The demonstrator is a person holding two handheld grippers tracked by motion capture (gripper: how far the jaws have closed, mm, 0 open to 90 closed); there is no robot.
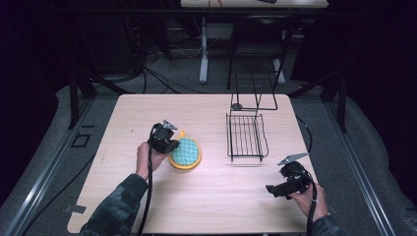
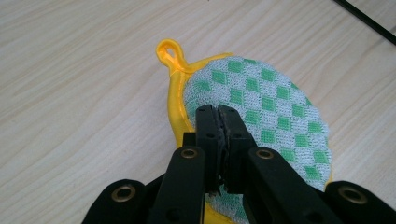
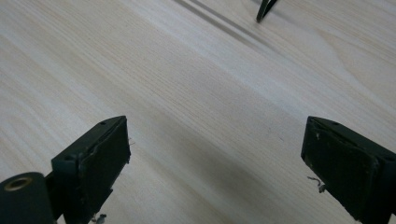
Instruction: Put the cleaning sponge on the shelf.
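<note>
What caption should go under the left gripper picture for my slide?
Left gripper shut on the edge of a yellow-rimmed, green-checked scrubbing pad lying on the wooden table.

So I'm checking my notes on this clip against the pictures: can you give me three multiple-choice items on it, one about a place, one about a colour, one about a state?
1. Where does the scrubbing pad lie relative to the wire rack in the high view?
A. to its left
B. inside it
C. behind it

2. What colour is the pad's border and loop?
A. red
B. yellow
C. blue

3. How do the two tools stand?
A. both open
B. left tool open, right tool shut
C. left shut, right open

Answers:
1. A, the pad rests on the table left of the rack, apart from it.
2. B, the left gripper view shows a yellow edge around green and white checks.
3. C, the left jaws meet over the pad, while the right jaws stand wide apart above bare wood.
</note>
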